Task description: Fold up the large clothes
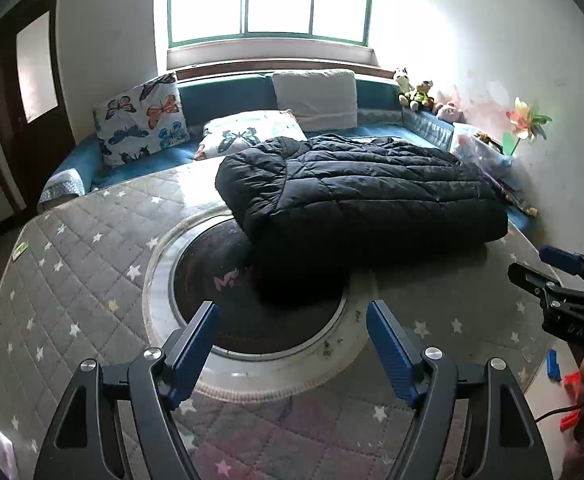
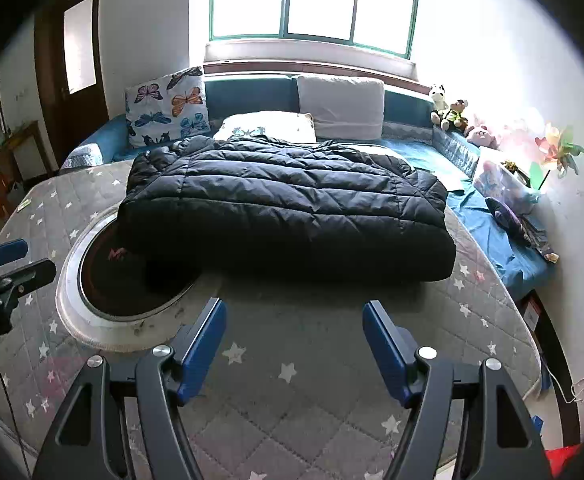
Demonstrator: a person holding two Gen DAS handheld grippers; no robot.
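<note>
The black padded jacket [image 1: 355,192] lies folded into a thick rectangle on the grey star-patterned quilt [image 1: 76,264]. Every place here is told from this jacket. Its near left corner covers a part of the round dark mat [image 1: 228,304] with a white rim, which lies on the quilt. Behind the jacket is a flat butterfly pillow [image 1: 248,132], touching or almost touching its far edge. Further behind stands a second butterfly cushion [image 1: 142,120] to the left and a white pillow [image 1: 315,98] in the middle, under the window [image 1: 270,0]. At the far right of the jacket, some soft toys [image 1: 417,94] sit on the blue ledge.

The left gripper [image 1: 292,356] hangs in front of the jacket, over the near rim of the round mat; its jaws are apart and nothing is between them. The right gripper [image 2: 293,354] hangs over the quilt in front of the jacket's near edge, also with the jaws apart and empty. Neither gripper touches the jacket.
</note>
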